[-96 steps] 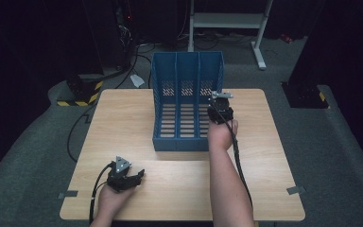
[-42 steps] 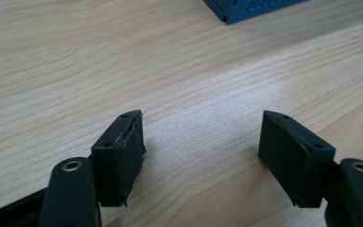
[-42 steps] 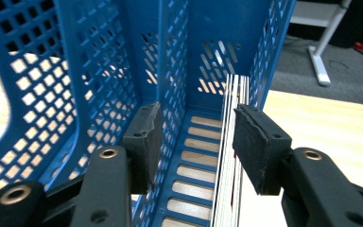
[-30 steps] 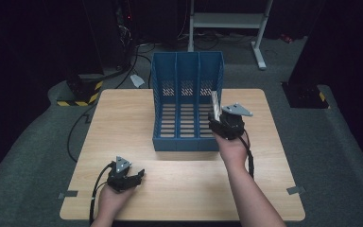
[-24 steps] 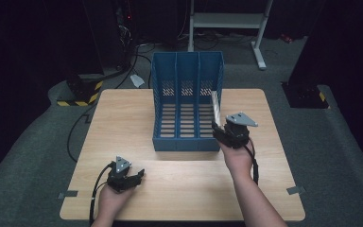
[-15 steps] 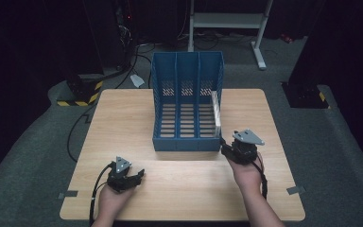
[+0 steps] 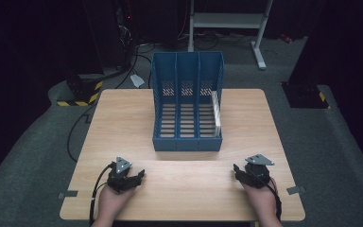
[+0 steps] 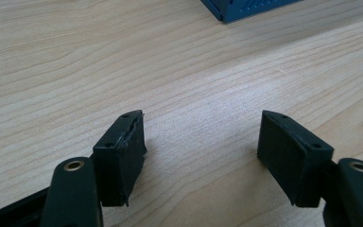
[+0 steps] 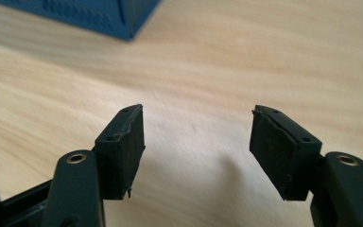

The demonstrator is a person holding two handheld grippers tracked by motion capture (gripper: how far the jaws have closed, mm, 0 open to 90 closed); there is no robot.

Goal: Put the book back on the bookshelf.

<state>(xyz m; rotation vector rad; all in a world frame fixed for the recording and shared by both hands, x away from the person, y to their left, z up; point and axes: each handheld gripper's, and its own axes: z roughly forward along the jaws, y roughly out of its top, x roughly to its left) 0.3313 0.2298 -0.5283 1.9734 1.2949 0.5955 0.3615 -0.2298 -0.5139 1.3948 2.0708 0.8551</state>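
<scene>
One flat pale item stands on edge in the right compartment of the blue file rack, its long axis running near to far; placement appears complete. Left gripper and right gripper rest near the table's near edge, both open and empty, the right's jaws having just widened.

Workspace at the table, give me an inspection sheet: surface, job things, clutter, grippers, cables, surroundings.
Surface: wooden table, tape tabs at its near corners.
Job's things: blue file rack with three slots, upright at the table's far middle; a thin white item stands in its right slot.
Clutter: nothing seen.
Grippers: left gripper open, nothing between its jaws; right gripper open, jaws just been opening, nothing between them. Both low at the near edge.
Cables: one trails from each gripper; more lie on the floor behind.
Surroundings: dark room, grey carpet, white stand behind.
</scene>
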